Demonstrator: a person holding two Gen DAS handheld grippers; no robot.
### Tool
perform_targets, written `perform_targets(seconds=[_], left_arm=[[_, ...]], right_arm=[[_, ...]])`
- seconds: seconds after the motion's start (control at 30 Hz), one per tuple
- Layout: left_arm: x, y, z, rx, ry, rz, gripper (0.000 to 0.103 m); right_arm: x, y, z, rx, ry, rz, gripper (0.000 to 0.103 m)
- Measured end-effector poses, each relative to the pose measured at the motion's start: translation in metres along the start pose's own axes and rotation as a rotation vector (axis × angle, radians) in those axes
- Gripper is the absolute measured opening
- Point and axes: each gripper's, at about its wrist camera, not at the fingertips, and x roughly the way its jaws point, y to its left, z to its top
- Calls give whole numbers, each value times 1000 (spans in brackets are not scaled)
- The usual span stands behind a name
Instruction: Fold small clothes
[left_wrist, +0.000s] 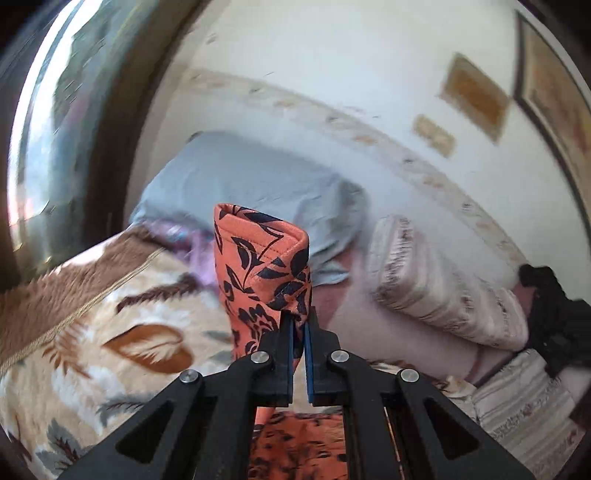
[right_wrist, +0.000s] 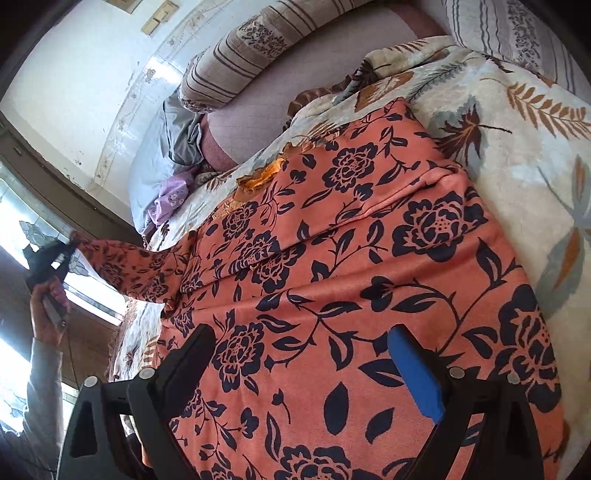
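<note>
Left wrist view first: the left gripper (left_wrist: 298, 321) has its jaws pinched shut on a hemmed end of the orange floral garment (left_wrist: 258, 266), which stands up from the pads as a folded tube of cloth, raised clear of the leaf-patterned blanket (left_wrist: 110, 314). Behind it lie a grey-blue pillow (left_wrist: 258, 177) and, further right, a striped bolster (left_wrist: 436, 280) against the wall; the background is smeared, so finer detail is lost. Right wrist view next: at far left a hand (right_wrist: 46, 314) holds that same gripper aloft, and the caught piece, which looks like a sleeve, stretches from it down to the main body of the garment, which lies spread flat across the blanket and fills the middle of the picture. Nearer the lens, the right gripper (right_wrist: 306, 369) hovers over the cloth with its fingers wide apart, the blue pad (right_wrist: 415, 373) showing and nothing between them. I judge the step in hand to be the first fold, the sleeve being lifted to carry it inward over the body. The next move calls for laying it across flat, with the right gripper free to pin or smooth the cloth so it does not drag. No container appears in either view; the garment sits on the bed alone.
</note>
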Motion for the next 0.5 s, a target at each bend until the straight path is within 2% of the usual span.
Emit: perform_targets(seconds=[0.07,0.13,0.23,0.27,0.33,0.37,0.43,0.5], left_arm=[[-9,-64,4,93,-16,-94,5],[-5,-119,-9,151,27,-190,5],[20,-187,-55,208,141,-282,5],[32,-206,-77,238,194,-301,9],[62,-232,-132,294,317,-315,50],[80,-238,-162,334,404,-313,84],[103,-234,-219,395,553,-252,84],[118,-205,-250,394,645,-160,76]], right_arm=[[-7,-5,0,23,-26,21,96],[-16,-10,0,49,-52,41,96],[-28,-18,0,83,-79,67,96],[-31,-20,0,94,-86,72,96],[-38,-26,1,112,-96,78,96],[-40,-28,2,117,-95,78,96],[-46,-33,5,129,-98,73,96],[-55,-38,9,136,-111,75,96]])
